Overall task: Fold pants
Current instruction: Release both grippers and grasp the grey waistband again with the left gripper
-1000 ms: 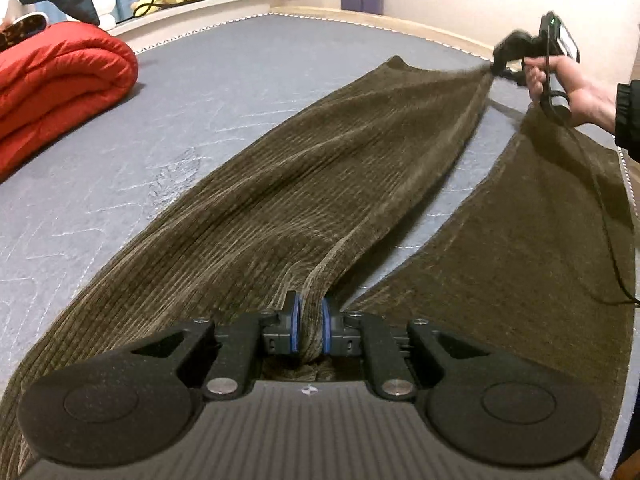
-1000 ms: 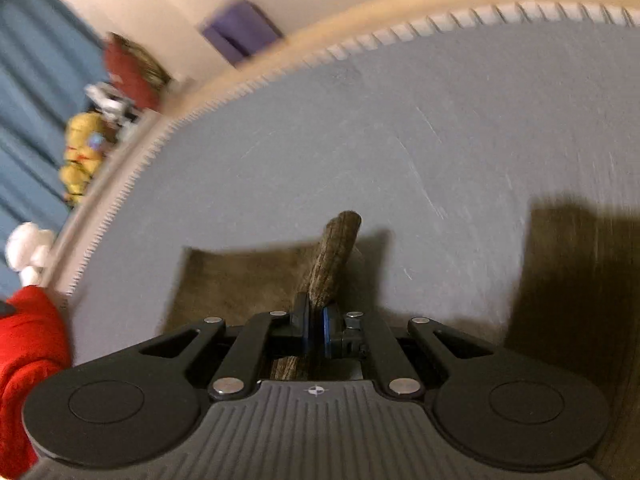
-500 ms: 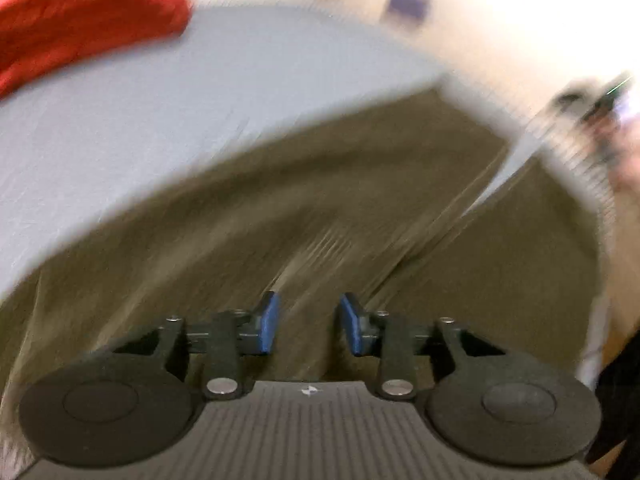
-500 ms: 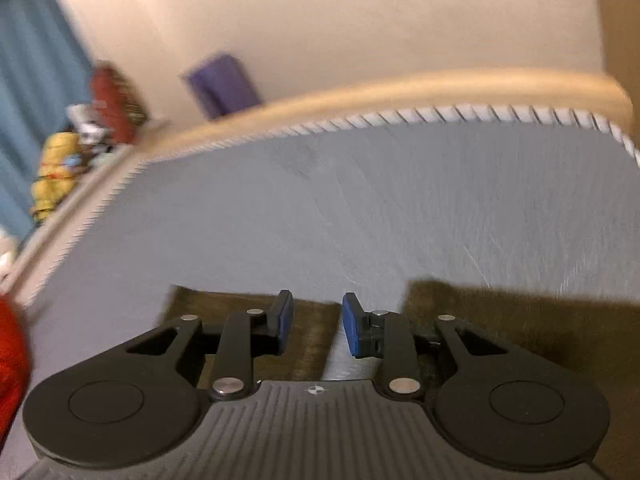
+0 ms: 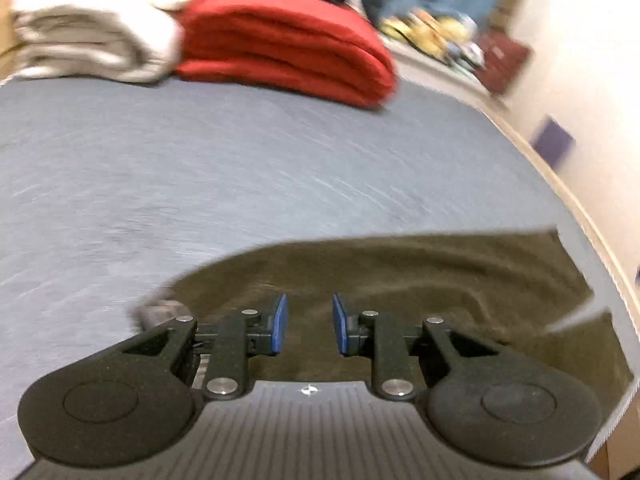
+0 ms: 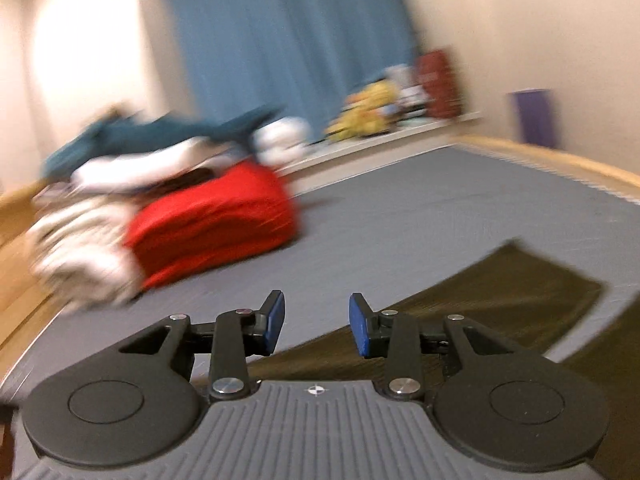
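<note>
The brown corduroy pants lie flat on the grey mattress, rippled near the leg ends at the right. My left gripper hovers over them with a gap between its blue pads; its jaws are closing, with no cloth pinched between them. In the right wrist view a pant leg stretches off to the right. My right gripper is raised above the mattress; its jaws are opening and hold nothing. Both views are motion-blurred.
A folded red blanket and pale folded bedding sit at the far end of the bed. The blanket also shows left of the right gripper. Behind are a blue curtain, plush toys and the wooden bed frame.
Both grippers let go of the pants and opened. Both cameras rose and swung toward the red blanket. The leg that was stretched between them now lies on the mattress.
</note>
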Available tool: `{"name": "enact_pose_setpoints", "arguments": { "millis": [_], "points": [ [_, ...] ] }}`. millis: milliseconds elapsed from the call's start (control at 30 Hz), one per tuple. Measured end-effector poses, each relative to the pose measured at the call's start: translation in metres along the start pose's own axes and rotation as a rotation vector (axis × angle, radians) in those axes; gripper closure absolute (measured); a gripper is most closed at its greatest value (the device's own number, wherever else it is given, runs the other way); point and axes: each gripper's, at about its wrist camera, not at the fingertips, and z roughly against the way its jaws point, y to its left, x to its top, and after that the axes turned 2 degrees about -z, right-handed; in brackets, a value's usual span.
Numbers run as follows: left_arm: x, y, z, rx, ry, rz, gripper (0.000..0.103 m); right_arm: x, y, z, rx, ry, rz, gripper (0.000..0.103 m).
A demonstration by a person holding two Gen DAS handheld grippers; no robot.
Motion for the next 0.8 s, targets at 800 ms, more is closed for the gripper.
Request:
{"name": "enact_pose_setpoints", "arguments": {
  "millis": [800],
  "points": [
    [-0.043,0.129,-0.087,-0.019,0.096,0.263,0.039,-0.213,0.250,0.041,0.676,0.482,0.692,0.073]
  ]
}}
